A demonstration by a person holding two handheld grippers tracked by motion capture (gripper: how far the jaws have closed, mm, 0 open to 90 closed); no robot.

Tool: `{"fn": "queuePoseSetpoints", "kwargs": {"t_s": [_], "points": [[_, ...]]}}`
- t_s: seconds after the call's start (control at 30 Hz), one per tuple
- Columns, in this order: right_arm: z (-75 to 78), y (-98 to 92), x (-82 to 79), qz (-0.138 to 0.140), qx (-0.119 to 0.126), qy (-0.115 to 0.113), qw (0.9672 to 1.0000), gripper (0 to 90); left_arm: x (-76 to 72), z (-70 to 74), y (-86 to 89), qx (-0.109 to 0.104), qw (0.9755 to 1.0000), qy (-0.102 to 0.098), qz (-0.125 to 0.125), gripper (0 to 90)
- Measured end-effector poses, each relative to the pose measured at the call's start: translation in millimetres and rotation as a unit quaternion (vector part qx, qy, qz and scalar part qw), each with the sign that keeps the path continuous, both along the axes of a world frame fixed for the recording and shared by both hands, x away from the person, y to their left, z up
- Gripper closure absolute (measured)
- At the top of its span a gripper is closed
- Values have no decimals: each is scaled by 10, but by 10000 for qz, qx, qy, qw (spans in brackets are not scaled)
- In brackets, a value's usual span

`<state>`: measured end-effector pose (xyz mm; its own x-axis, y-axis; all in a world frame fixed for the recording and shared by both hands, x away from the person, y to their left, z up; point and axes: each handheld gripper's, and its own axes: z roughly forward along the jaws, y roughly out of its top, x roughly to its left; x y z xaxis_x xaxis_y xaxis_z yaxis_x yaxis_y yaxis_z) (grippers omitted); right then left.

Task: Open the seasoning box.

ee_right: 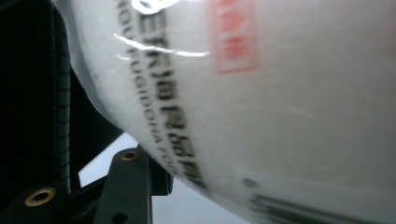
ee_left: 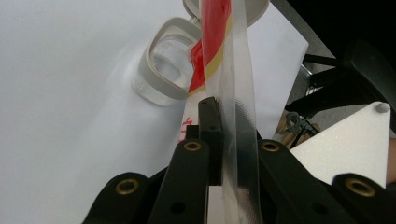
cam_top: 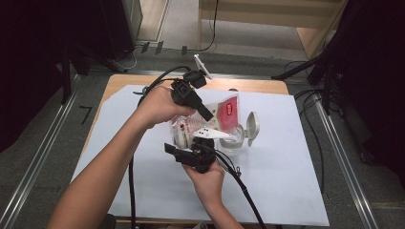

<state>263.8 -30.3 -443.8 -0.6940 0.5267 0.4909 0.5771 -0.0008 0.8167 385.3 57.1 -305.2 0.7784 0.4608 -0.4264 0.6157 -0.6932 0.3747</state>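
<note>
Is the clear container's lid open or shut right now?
Open: the lid stands flipped up beside the clear container, whose mouth is uncovered.

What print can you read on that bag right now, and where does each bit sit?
"FUGIDOHA": black Latin letters along the side of the plastic bag, partly cut off at both ends, so the reading is uncertain.
Black Chinese characters beside that line: too blurred to read.
Red boxed stamp on the bag, right gripper view: too blurred to read.
Red panel with white marks on the bag's upper part, high view: too small to read.
The clear container shows no print.
</note>
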Motion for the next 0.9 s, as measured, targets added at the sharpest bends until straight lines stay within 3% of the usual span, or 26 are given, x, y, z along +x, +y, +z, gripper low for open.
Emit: {"fn": "queuePoseSetpoints", "kwargs": {"t_s": [0.13, 0.17, 0.4, 0.53, 0.73, 0.9], "points": [[5, 1, 45, 32, 65, 76, 9999, 600, 21, 15, 11, 34, 9999, 62, 87, 877], [8, -1, 54, 46, 72, 92, 9999, 601, 41, 21, 20, 75, 9999, 81, -7, 877], [70, -5, 61, 24, 372, 247, 9990, 605, 51, 49, -10, -68, 9998, 137, 86, 860], [116, -9, 57, 33, 394, 239, 9989, 593, 50, 83, -26, -67, 9998, 142, 92, 860], [148, -7, 49, -3, 257, 164, 9995, 562, 48, 97, -47, -62, 9998, 165, 114, 859], [134, 14, 31, 15, -71, -2, 10000, 594, 48, 76, -68, 44, 9998, 149, 88, 860]]}}
